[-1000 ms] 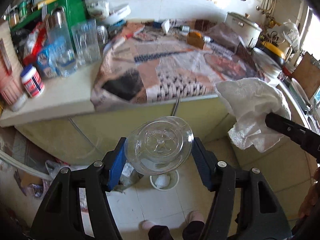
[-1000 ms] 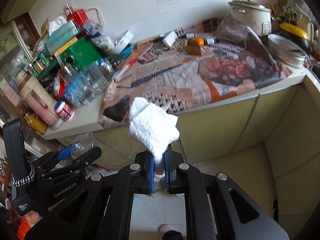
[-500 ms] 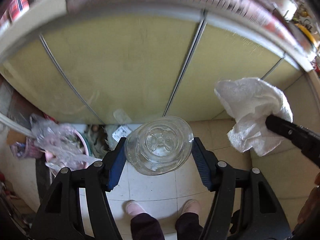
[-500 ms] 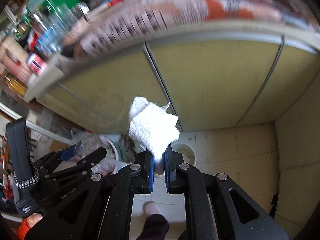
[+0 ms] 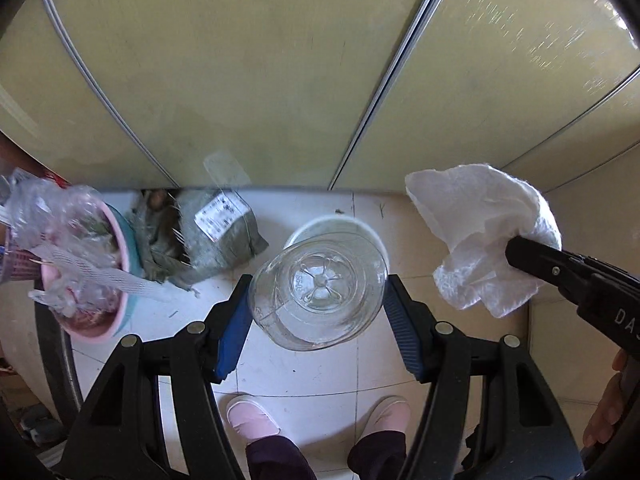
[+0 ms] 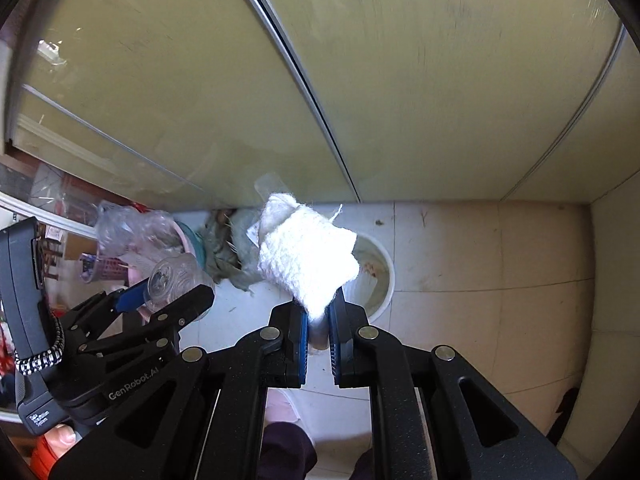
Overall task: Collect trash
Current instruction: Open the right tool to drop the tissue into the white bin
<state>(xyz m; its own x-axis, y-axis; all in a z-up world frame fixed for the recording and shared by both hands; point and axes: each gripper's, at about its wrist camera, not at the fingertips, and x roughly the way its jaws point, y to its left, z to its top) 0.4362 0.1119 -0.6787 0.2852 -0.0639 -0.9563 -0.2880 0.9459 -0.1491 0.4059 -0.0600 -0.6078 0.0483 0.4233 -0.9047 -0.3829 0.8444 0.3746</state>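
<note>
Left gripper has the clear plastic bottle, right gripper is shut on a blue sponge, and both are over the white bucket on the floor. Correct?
Not quite. The right gripper is shut on a crumpled white paper towel, not a blue sponge; the right wrist view shows it plainly. The rest holds: the left gripper grips the clear plastic bottle, above the white bucket.

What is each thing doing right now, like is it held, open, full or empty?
Left tool: shut on the bottle.
Clear plastic bottle: held, base toward the camera, looks empty.
Right tool: shut on the tissue.
White tissue: crumpled, held.
White bin: open on the floor, stained inside.
Pink basin: heaped with plastic wrap.
</note>
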